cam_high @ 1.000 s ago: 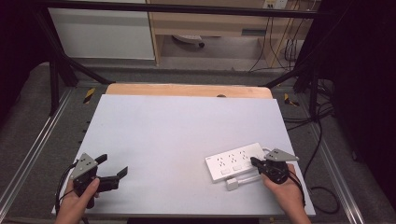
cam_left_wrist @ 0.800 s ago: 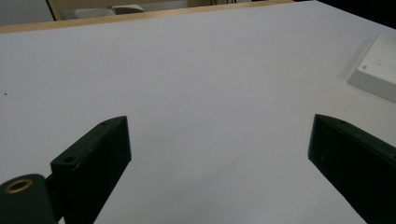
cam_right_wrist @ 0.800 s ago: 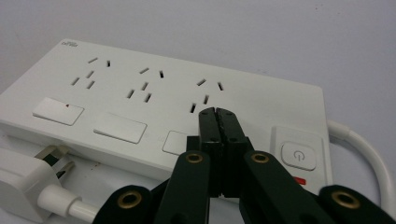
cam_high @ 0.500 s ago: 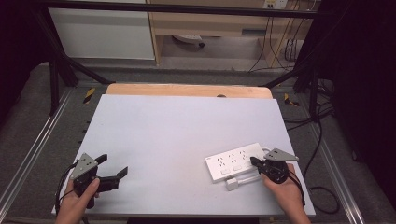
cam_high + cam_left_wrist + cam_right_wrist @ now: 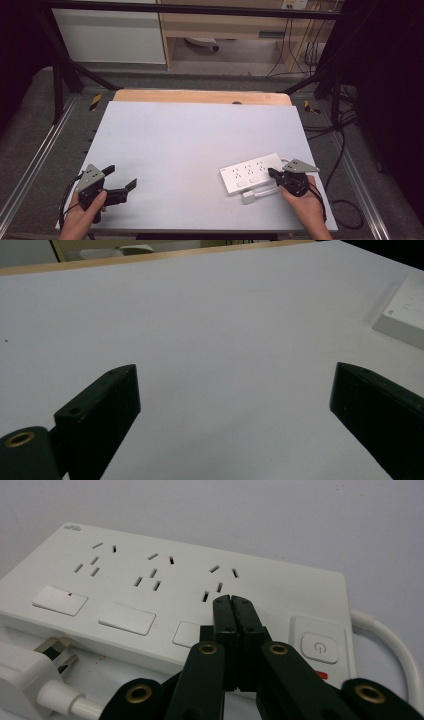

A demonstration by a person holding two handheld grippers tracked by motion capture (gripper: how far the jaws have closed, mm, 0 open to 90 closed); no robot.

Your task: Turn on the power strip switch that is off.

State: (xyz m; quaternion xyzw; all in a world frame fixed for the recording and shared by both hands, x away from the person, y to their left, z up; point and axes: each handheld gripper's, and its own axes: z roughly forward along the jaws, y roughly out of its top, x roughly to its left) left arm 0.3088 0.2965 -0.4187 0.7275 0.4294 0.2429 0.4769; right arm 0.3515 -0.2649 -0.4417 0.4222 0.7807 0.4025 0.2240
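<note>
I see the right tool [image 5: 234, 602], jaws closed, over the power strip [image 5: 252, 172] at 4 o'clock on the table [image 5: 200, 135]; left tool [image 5: 120, 181] wide, at 8 o'clock.

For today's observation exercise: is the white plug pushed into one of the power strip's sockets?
No, the plug lies loose on the table beside the power strip, its prongs exposed and all three sockets empty.

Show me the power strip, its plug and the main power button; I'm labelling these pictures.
power strip [image 5: 252, 172], high view, top face.
plug [image 5: 22, 672], right gripper view, white body.
power button [image 5: 319, 646], right gripper view, button centre.
</note>
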